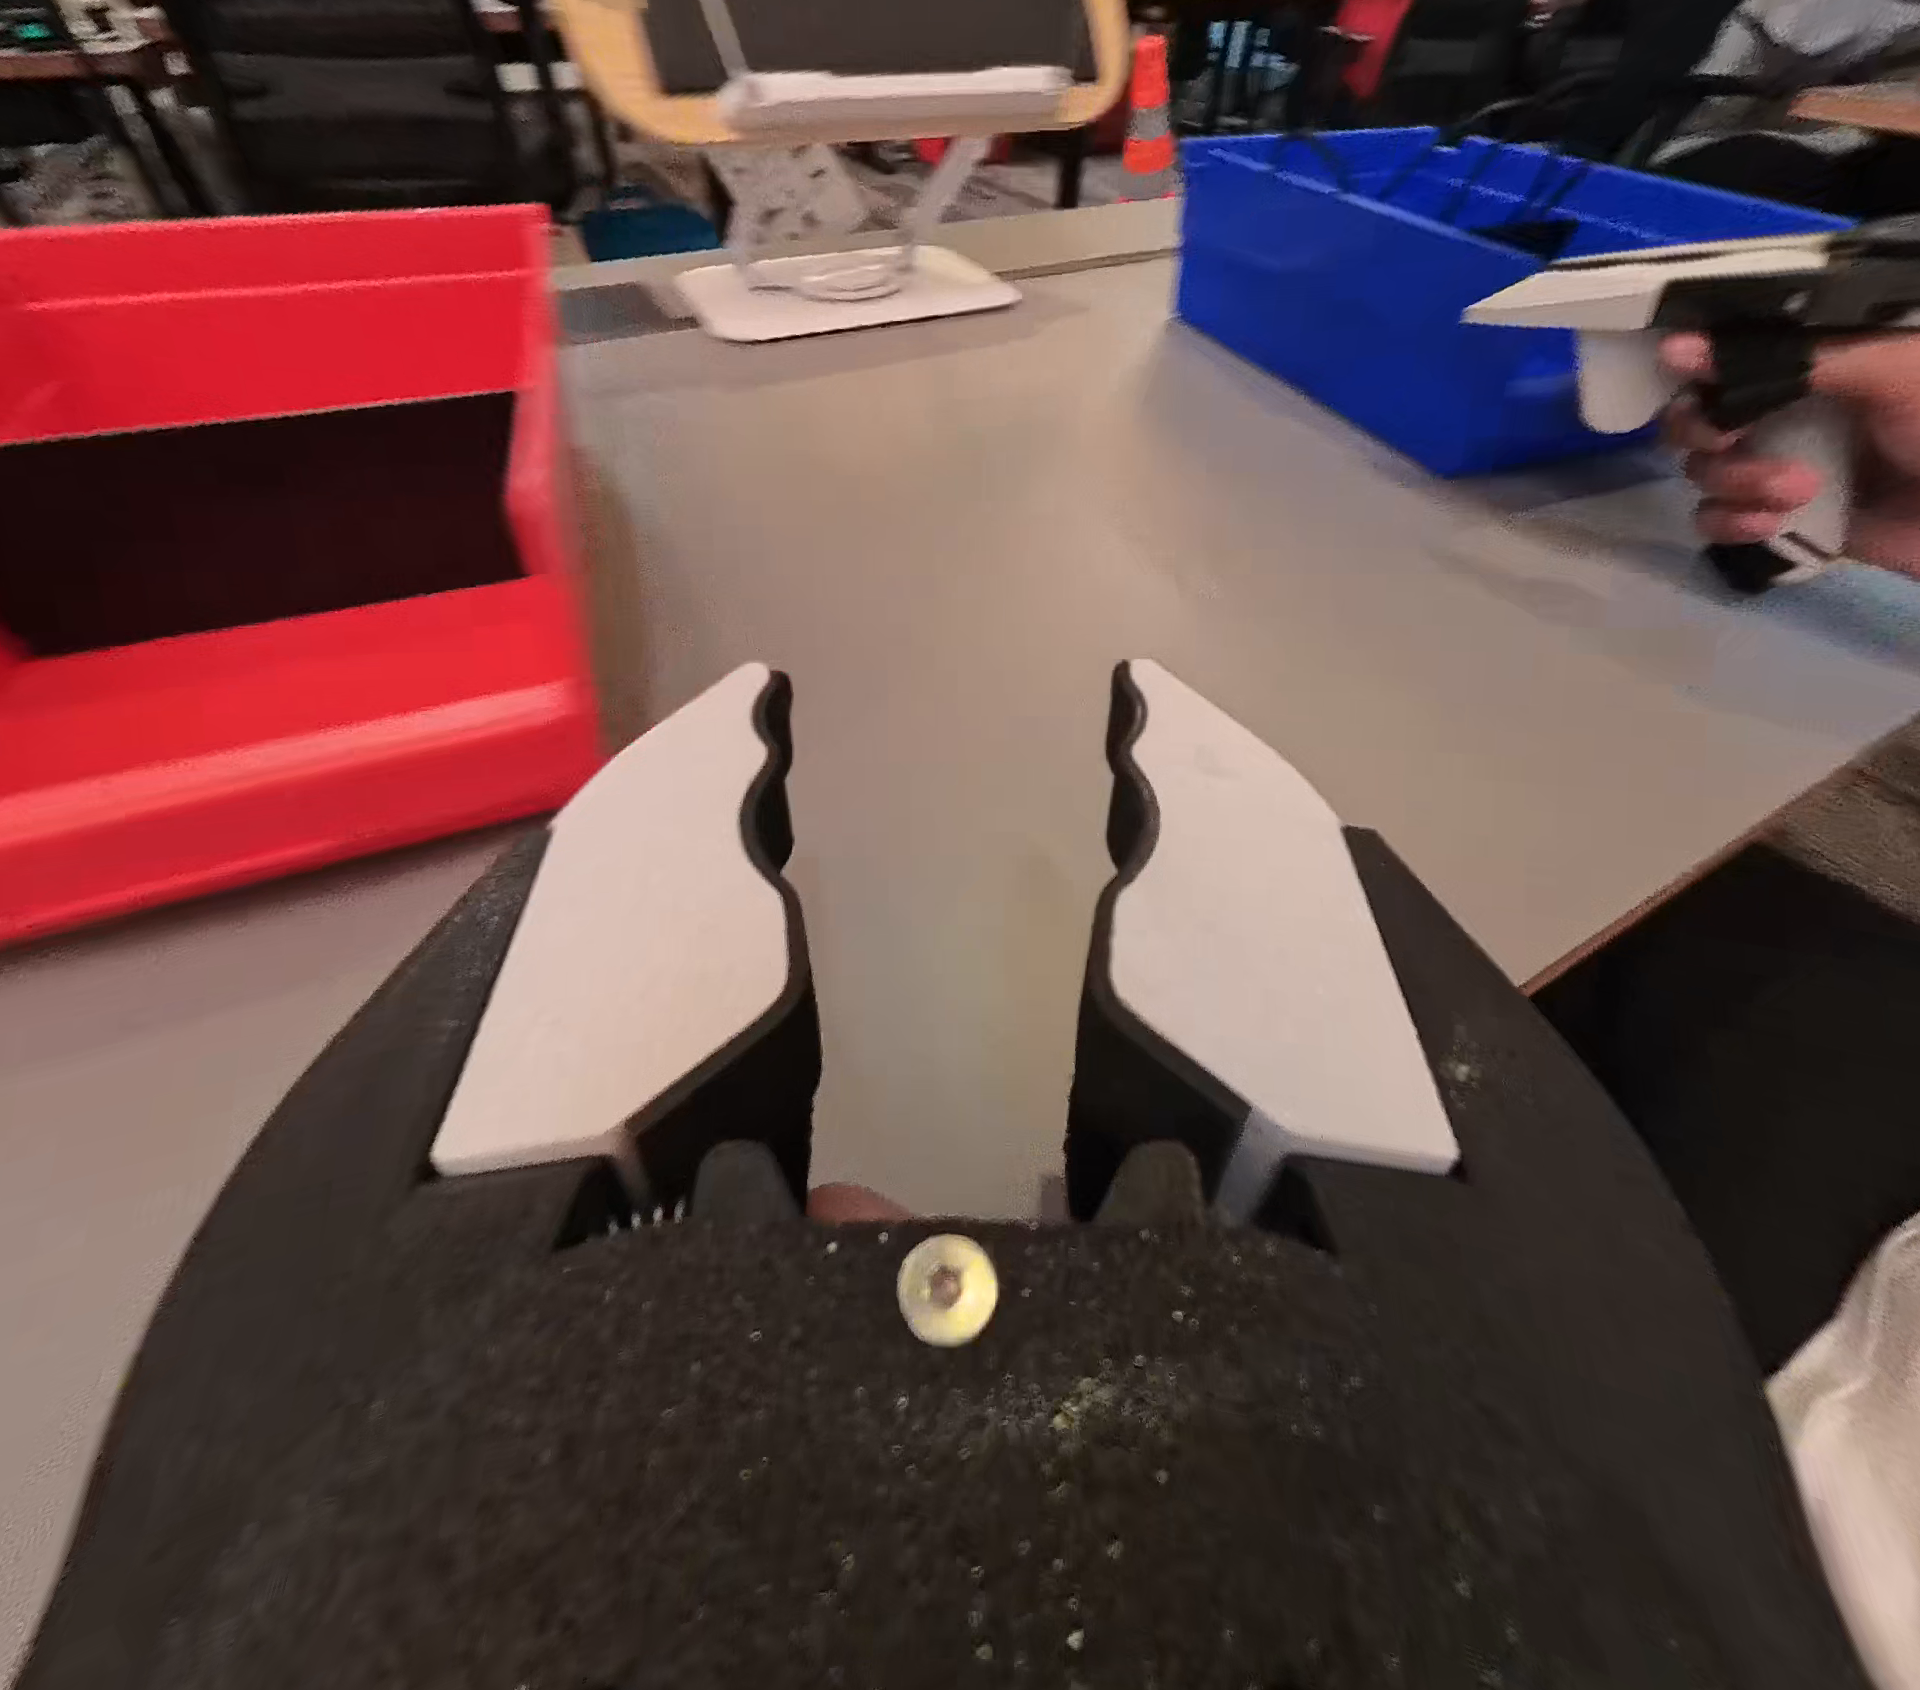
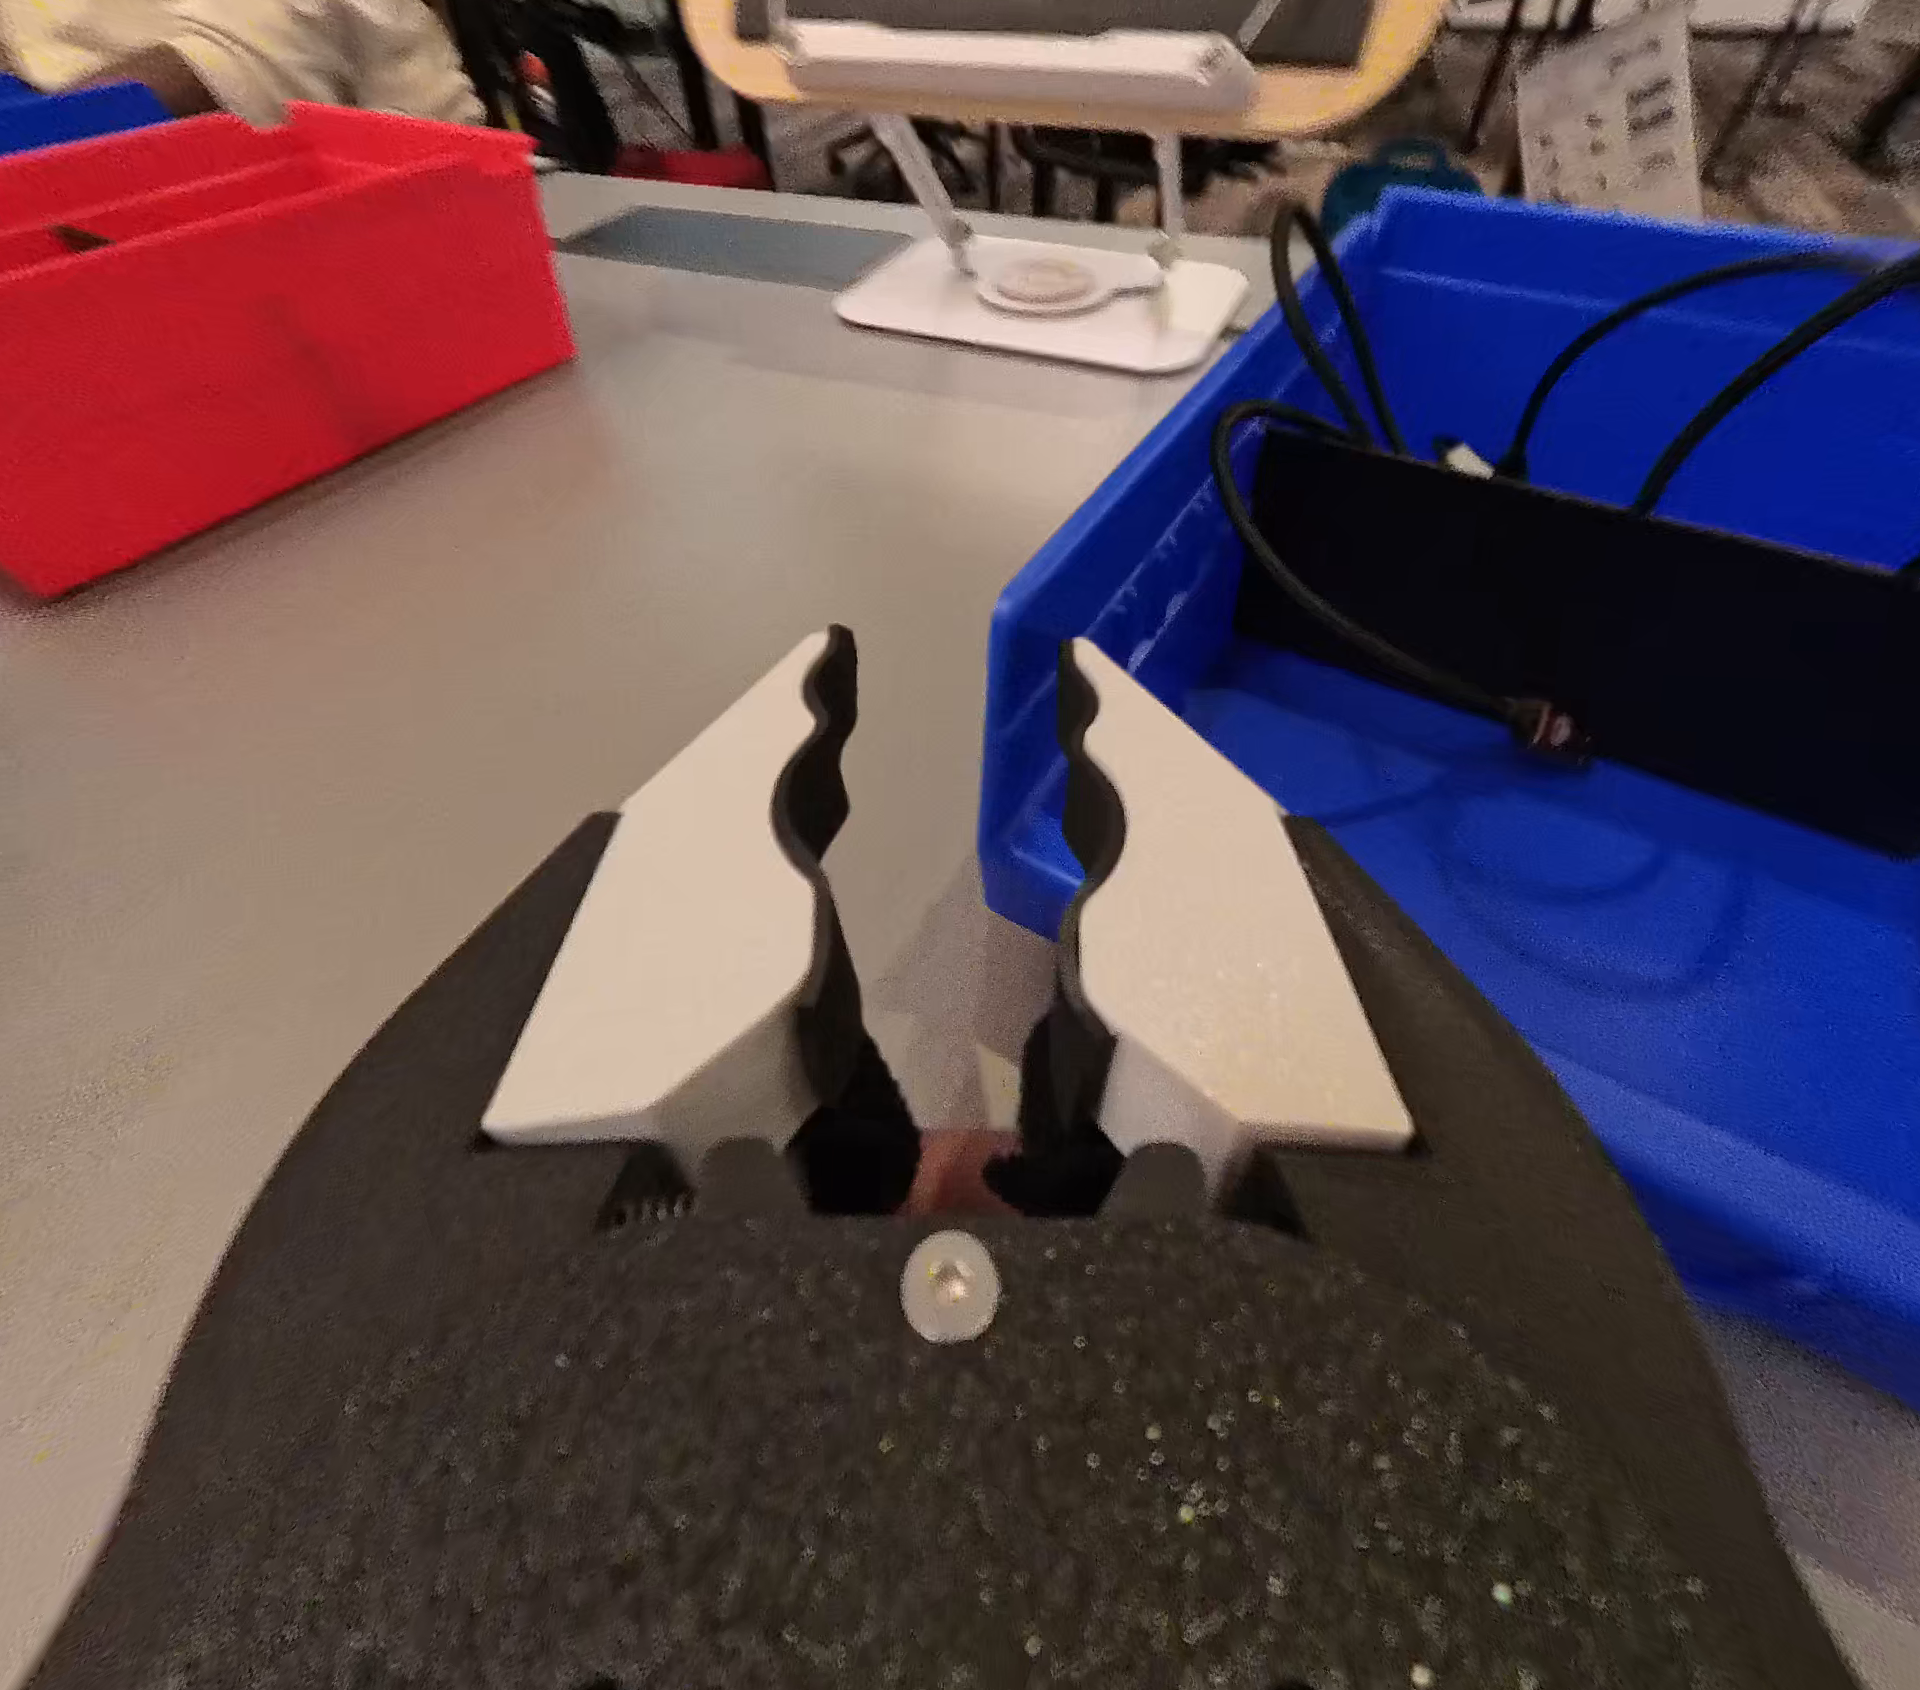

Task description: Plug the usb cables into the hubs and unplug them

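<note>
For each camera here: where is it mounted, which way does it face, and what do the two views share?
Left wrist view: sits on the left gripper, open and empty, facing across the grey table; a hand holding the right gripper shows.
Right wrist view: sits on the right gripper, open, beside the blue bin holding black cables.
Shared: red bin, blue bin, white stand.

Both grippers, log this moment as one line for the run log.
left gripper: open, empty, over grey table | right gripper: open, empty, at blue bin corner | black cables in blue bin | red bin left
</note>
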